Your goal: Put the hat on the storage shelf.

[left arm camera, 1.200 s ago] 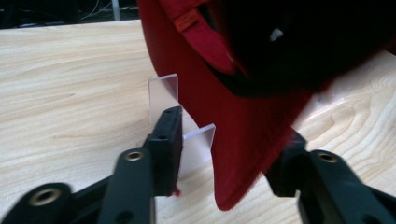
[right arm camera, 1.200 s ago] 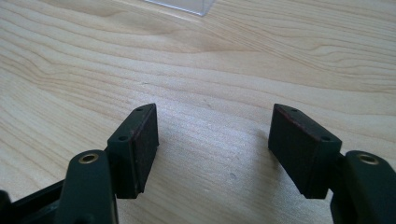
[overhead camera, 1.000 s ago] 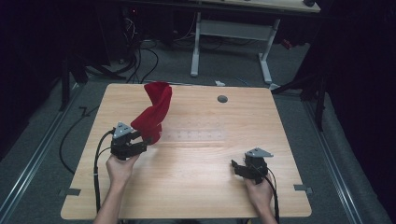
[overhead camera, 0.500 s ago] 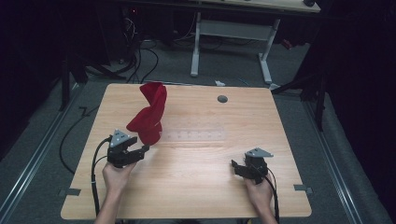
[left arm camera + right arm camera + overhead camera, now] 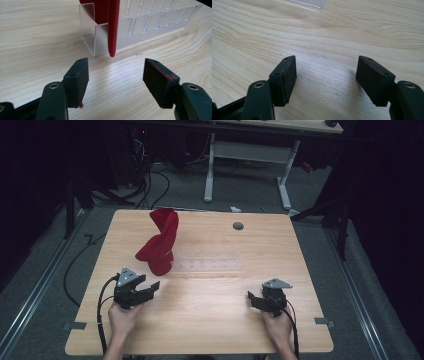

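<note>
A red cloth (image 5: 160,242) stands bunched and upright at the left end of a clear slotted rack (image 5: 210,266) on the wooden table (image 5: 210,320). My left gripper (image 5: 154,287) sits just in front of the cloth, apart from it, and points at it. Its jaws have just been opening and hold nothing. In the left gripper view a fold of the cloth (image 5: 112,25) hangs over the rack (image 5: 140,27), beyond the open left gripper (image 5: 116,75). My right gripper (image 5: 251,298) rests near the front right, open and empty. The right gripper (image 5: 327,72) points along bare wood toward a rack corner (image 5: 312,3).
A small grey round cap (image 5: 238,226) is set into the table near the far edge. Cables (image 5: 102,305) trail from the left gripper over the front left edge. A white desk frame (image 5: 250,155) stands on the floor beyond the table.
My left gripper let go of the red cloth, drew back toward the person and sank a little, jaws wider. The cloth stays standing in the rack. The right gripper has not moved.
</note>
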`<act>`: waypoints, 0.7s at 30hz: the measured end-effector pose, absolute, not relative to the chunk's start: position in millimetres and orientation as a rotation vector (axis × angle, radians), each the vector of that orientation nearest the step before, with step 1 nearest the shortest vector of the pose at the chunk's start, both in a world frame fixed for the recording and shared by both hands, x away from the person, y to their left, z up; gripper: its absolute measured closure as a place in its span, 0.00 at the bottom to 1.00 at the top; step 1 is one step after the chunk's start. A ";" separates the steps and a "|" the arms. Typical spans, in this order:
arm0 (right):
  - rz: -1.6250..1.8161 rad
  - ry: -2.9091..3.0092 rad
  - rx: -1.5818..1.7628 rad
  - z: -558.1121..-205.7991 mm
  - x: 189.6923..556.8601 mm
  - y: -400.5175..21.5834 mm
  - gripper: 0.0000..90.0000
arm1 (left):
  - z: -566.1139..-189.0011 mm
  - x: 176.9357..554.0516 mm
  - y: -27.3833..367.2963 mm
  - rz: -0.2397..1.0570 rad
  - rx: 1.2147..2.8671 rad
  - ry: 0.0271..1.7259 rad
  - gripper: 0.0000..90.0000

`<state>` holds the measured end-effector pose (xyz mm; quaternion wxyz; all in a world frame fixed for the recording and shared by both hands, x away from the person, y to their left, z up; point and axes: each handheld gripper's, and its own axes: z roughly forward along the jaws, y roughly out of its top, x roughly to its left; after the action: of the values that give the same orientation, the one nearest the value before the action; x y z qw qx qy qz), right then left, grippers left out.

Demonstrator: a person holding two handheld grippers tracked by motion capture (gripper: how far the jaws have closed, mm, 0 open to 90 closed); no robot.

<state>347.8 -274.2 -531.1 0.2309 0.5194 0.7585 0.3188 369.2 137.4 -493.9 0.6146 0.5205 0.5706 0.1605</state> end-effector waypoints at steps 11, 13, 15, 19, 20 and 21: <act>0.877 2.085 1.429 -531.1 347.8 -274.1 0.37 | -497.3 361.6 133.8 0.343 1.195 1.309 0.41; 0.877 2.085 1.429 -531.1 347.8 -274.1 0.37 | -499.2 360.0 132.6 0.338 1.192 1.313 0.41; 0.877 2.086 1.430 -531.1 347.8 -274.1 0.37 | -500.5 358.9 132.5 0.336 1.190 1.313 0.41; 0.877 2.086 1.429 -531.1 347.8 -274.1 0.37 | -503.4 356.8 130.9 0.332 1.188 1.318 0.41; 0.877 2.086 1.429 -531.1 347.8 -274.1 0.37 | -503.4 356.8 130.9 0.332 1.188 1.318 0.41; 0.877 2.086 1.429 -531.1 347.8 -274.1 0.37 | -504.2 356.4 130.4 0.332 1.190 1.320 0.41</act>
<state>347.8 -274.1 -531.1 0.2305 0.5197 0.7584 0.3188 356.4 130.4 -504.2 0.6185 0.5173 0.5737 0.1443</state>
